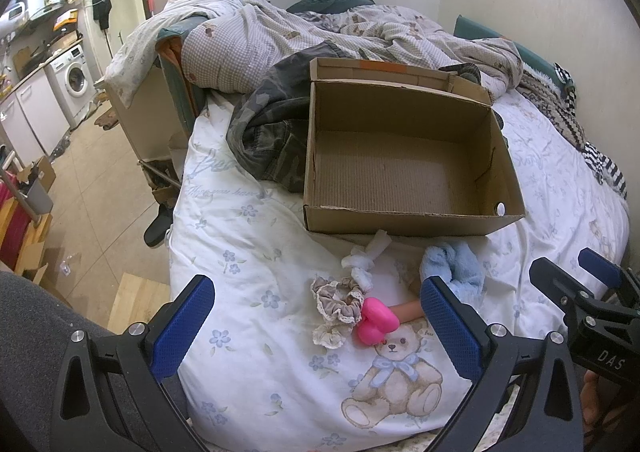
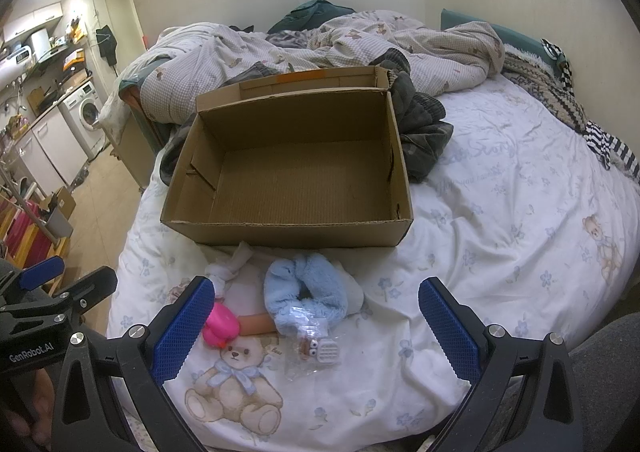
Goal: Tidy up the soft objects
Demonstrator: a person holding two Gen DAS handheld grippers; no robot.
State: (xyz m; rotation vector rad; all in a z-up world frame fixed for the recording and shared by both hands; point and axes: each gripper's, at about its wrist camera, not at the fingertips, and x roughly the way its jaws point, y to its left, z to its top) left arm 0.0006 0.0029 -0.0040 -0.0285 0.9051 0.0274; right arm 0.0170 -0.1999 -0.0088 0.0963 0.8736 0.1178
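Note:
An open, empty cardboard box (image 1: 404,168) sits on the bed; it also shows in the right wrist view (image 2: 296,180). In front of it lie a fluffy light-blue cloth (image 1: 454,266) (image 2: 308,288), a knotted white cloth (image 1: 366,262) (image 2: 230,266), a beige lace scrunchie (image 1: 340,306), a pink soft toy with a tan handle (image 1: 376,322) (image 2: 220,326), and a clear packet with a small toy (image 2: 314,348). My left gripper (image 1: 316,316) is open above the scrunchie and pink toy. My right gripper (image 2: 316,316) is open above the blue cloth and packet.
A rumpled checked duvet (image 1: 280,28) and camouflage clothing (image 1: 272,124) lie behind the box. Striped fabric (image 2: 608,148) lies at the bed's right edge. The floor, a washing machine (image 1: 76,78) and cabinets are to the left. The other gripper shows at each view's edge.

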